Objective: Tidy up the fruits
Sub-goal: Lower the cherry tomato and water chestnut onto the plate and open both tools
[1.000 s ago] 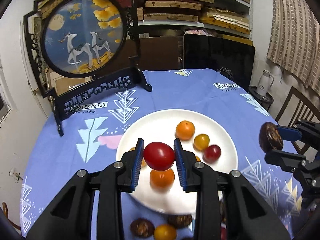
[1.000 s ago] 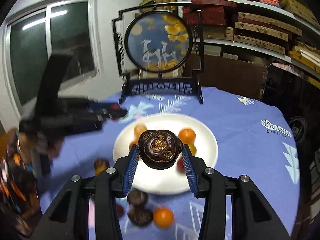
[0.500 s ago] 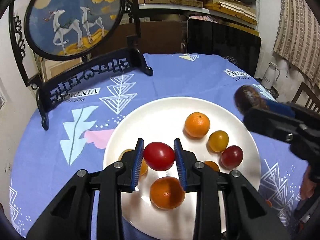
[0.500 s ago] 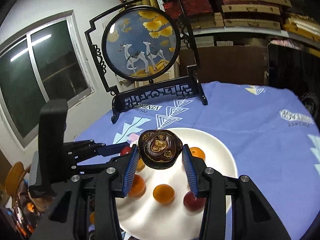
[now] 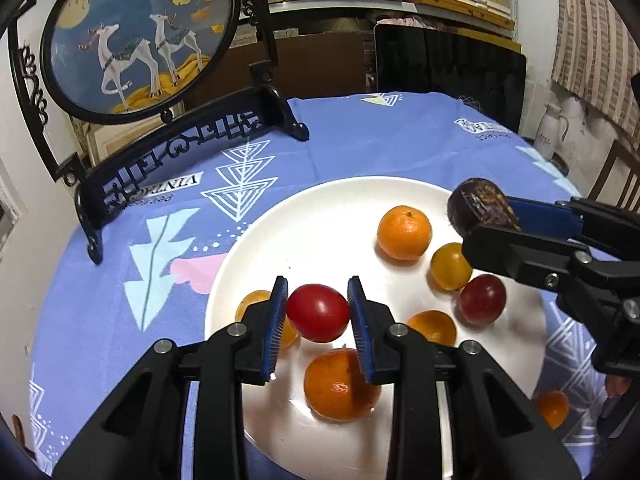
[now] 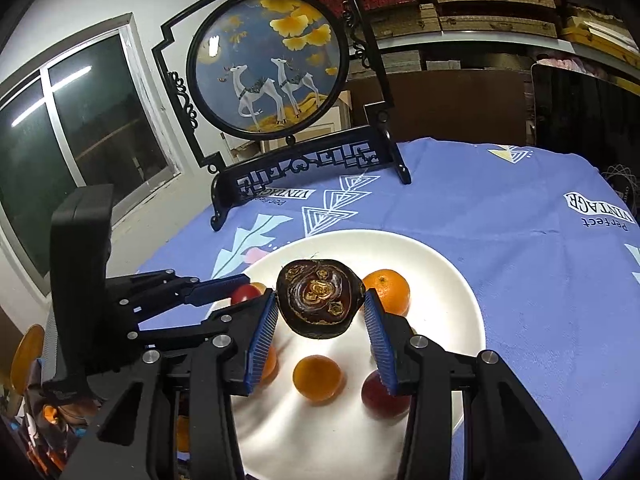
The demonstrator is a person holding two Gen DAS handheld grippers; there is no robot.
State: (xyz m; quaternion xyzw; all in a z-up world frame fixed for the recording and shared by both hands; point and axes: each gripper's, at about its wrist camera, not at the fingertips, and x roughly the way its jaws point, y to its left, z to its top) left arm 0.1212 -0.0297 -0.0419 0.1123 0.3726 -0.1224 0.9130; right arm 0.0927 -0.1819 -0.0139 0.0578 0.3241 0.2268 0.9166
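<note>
Over the last second both grippers had moved in over the round white plate [image 5: 320,208] from its near edge, so I'd guess both drops were close. The left gripper [image 5: 318,312] had its jaws pinched on a glossy red cherry tomato [image 5: 317,312]. The right gripper [image 6: 320,320] was clamped on a dark wrinkled passion fruit [image 6: 320,304]. Oranges and small tomatoes crowded the plate, so free spots looked tight. One small orange fruit [image 5: 554,408] sat off the plate on the blue patterned tabletop [image 5: 360,136], and a framed deer painting on a black stand [image 6: 268,64] stood behind.

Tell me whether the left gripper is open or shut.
Shut on the red tomato: the left gripper has both jaws pressed against its sides, above the plate.
</note>
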